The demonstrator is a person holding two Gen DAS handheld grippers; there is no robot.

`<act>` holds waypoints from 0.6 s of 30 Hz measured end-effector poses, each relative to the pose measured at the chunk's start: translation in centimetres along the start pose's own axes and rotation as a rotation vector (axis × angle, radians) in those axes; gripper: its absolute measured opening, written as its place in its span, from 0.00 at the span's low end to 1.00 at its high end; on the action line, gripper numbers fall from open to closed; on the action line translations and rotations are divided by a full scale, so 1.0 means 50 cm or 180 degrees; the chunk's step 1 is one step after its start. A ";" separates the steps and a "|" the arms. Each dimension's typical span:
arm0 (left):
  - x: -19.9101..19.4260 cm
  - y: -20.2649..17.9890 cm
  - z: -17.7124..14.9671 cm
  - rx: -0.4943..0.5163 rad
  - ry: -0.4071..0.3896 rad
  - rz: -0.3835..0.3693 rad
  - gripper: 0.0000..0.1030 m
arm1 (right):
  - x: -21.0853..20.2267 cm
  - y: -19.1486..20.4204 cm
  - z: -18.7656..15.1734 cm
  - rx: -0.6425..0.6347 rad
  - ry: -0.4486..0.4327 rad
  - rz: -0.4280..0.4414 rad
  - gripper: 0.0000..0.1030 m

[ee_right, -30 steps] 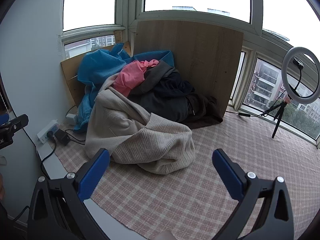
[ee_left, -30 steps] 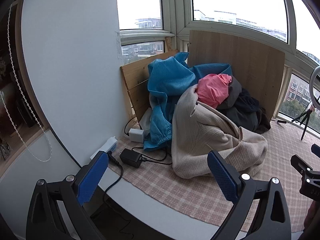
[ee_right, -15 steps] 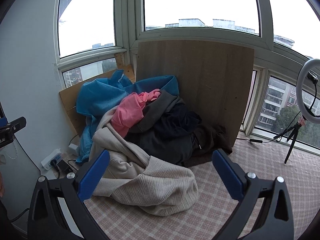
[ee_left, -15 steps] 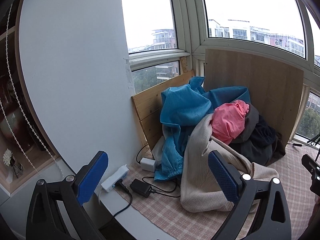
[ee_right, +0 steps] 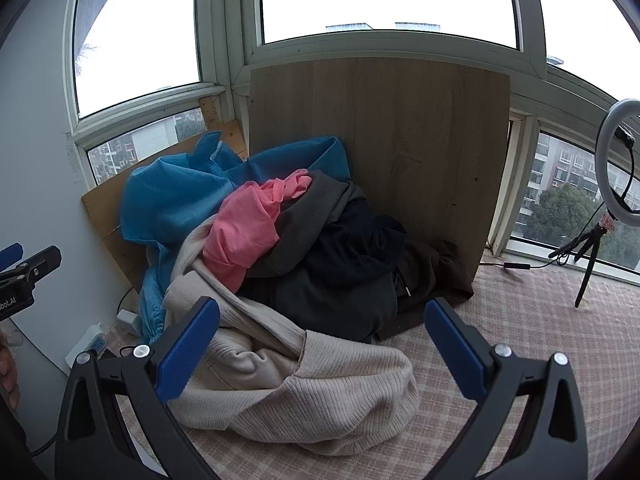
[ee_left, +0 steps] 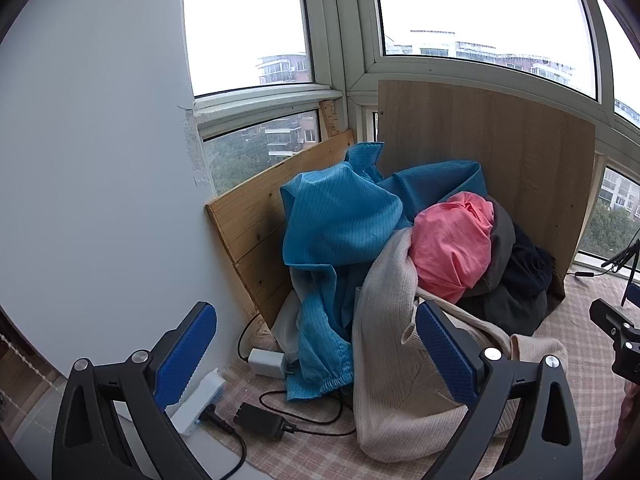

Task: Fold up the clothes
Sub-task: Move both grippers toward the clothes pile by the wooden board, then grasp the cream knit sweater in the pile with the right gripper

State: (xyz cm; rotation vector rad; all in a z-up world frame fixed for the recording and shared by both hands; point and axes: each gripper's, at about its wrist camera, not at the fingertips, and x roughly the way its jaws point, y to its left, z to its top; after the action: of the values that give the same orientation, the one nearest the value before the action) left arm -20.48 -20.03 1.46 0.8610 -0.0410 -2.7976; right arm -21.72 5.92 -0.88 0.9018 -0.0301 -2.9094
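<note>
A heap of clothes lies in the window corner on a pink checked cloth (ee_right: pixel 540 344). On the left is a blue garment (ee_left: pixel 340 216) (ee_right: pixel 172 196), a pink one (ee_left: pixel 452 240) (ee_right: pixel 244 232) sits on top, dark garments (ee_left: pixel 516 280) (ee_right: pixel 344 264) lie to the right, and a beige ribbed sweater (ee_left: pixel 392 368) (ee_right: pixel 304 392) spills toward me in front. My left gripper (ee_left: pixel 316 352) is open and empty, short of the heap's left side. My right gripper (ee_right: pixel 324 348) is open and empty, hanging over the beige sweater without touching it.
Wooden boards (ee_left: pixel 488 140) (ee_right: pixel 380 128) lean against the windows behind the heap. A white power strip (ee_left: pixel 200 400), a black adapter (ee_left: pixel 260 424) and cables lie at the cloth's left edge by the white wall (ee_left: pixel 100 160). A ring light on a tripod (ee_right: pixel 616 184) stands at the right.
Both grippers have moved closer to the heap and tilted upward, so the clothes appear larger and more window shows. Both stay open and empty.
</note>
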 end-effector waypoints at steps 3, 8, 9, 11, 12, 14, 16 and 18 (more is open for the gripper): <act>0.036 0.035 0.011 0.0005 -0.0014 0.0003 0.97 | 0.023 0.017 0.011 0.0045 0.0004 -0.0078 1.00; 0.098 0.096 0.009 -0.0052 0.0064 -0.0042 0.97 | 0.076 0.028 0.029 0.0129 0.0061 -0.0127 1.00; 0.110 0.103 0.007 -0.0043 0.0087 -0.0052 0.97 | 0.093 0.031 0.032 0.0121 0.0099 -0.0138 1.00; 0.131 0.106 0.002 -0.0008 0.0116 -0.0081 0.97 | 0.130 0.042 0.040 0.0097 0.0190 -0.0086 1.00; 0.140 0.105 0.000 0.0007 0.0128 -0.0099 0.97 | 0.150 0.050 0.044 0.0078 0.0237 -0.0040 1.00; 0.157 0.102 -0.003 0.0033 0.0147 -0.0133 0.97 | 0.187 0.072 0.053 -0.0003 0.0320 0.0096 1.00; 0.172 0.096 -0.005 0.0047 0.0154 -0.0166 0.97 | 0.220 0.096 0.063 -0.0098 0.0362 0.0131 0.99; 0.188 0.094 -0.011 0.0066 0.0194 -0.0172 0.97 | 0.242 0.106 0.071 -0.0164 0.0354 0.0069 0.96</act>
State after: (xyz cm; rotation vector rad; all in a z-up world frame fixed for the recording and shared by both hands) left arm -26.85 -26.57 -3.76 0.9657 -0.0375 -2.8237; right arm -33.23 -0.56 -4.54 1.0461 0.0426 -2.8213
